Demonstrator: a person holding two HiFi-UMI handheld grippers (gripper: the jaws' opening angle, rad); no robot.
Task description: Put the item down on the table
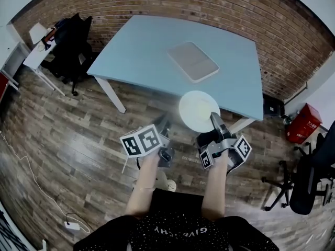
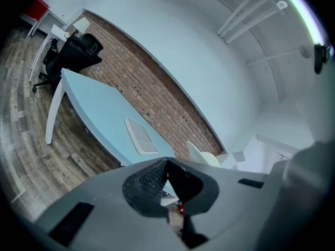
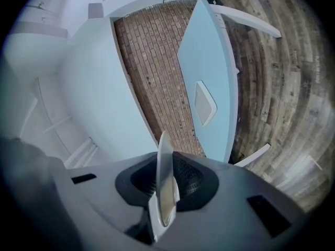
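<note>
A round white plate (image 1: 198,110) hangs in the air just in front of the near edge of the light blue table (image 1: 136,51). My right gripper (image 1: 214,119) is shut on the plate's right rim. In the right gripper view the plate (image 3: 164,184) stands edge-on between the jaws, with the table (image 3: 209,61) ahead. My left gripper (image 1: 164,133) is to the left of the plate, apart from it. Its jaws are shut with nothing between them (image 2: 167,164). The left gripper view shows the plate (image 2: 201,155) off to the right.
A pale rectangular tray (image 1: 193,61) lies on the table's far right part. A black office chair (image 1: 71,45) and white desk (image 1: 36,52) stand at the back left. Another black chair (image 1: 309,177) and a red box (image 1: 304,123) are on the right. A brick wall (image 1: 157,1) runs behind.
</note>
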